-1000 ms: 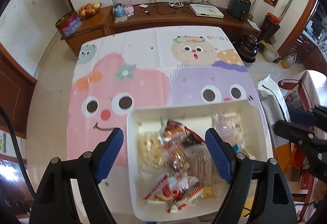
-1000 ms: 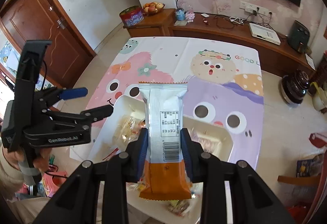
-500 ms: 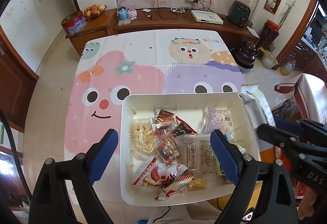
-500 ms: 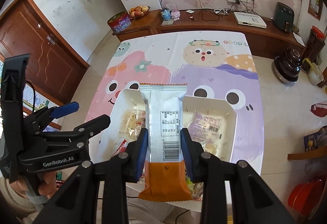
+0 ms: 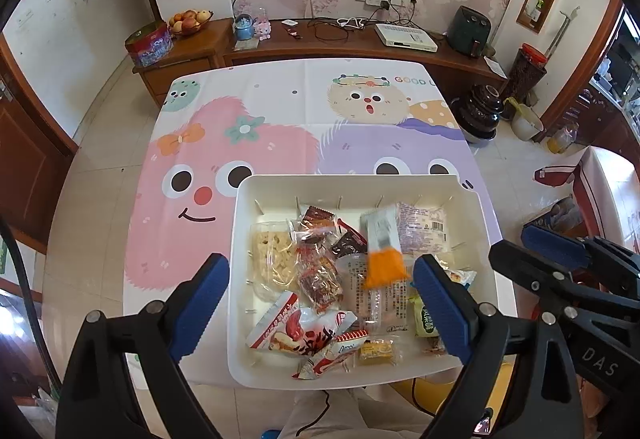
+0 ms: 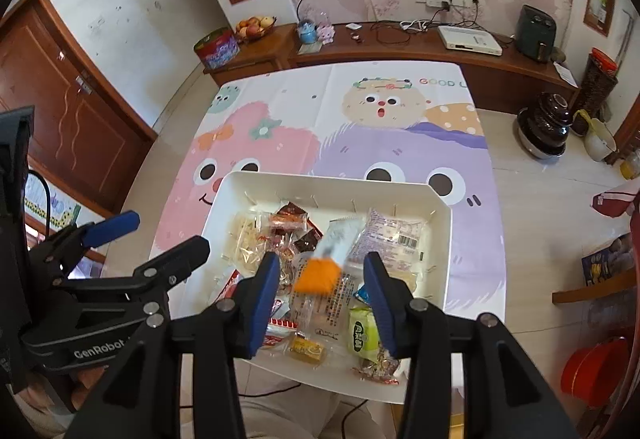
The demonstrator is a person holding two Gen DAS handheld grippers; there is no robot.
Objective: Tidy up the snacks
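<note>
A white tray [image 5: 344, 181] [image 6: 320, 179] sits at the near edge of the table and holds several wrapped snacks. A white-and-orange snack packet [image 5: 382, 251] [image 6: 336, 239] shows blurred above the pile, loose and falling into the tray. My right gripper [image 6: 322, 263] hangs over the tray's near half with its jaws opening, and its pads touch nothing. It also shows at the right of the left wrist view as the right gripper [image 5: 514, 245]. My left gripper [image 5: 320, 263] stands wide open over the tray's left half with nothing held, and appears as the left gripper [image 6: 168, 231] in the right wrist view.
The table [image 5: 280, 87] wears a cartoon cloth. A wooden sideboard [image 5: 320, 47] runs behind it with a fruit bowl [image 5: 188, 21] and a red tin [image 5: 148, 47]. A dark pot [image 5: 484, 111] stands on the floor at the right. A person's legs show below the tray.
The right gripper's jaws have parted and the white-and-orange packet has dropped out of them towards the tray. The left gripper's jaws have widened and it has drawn back.
</note>
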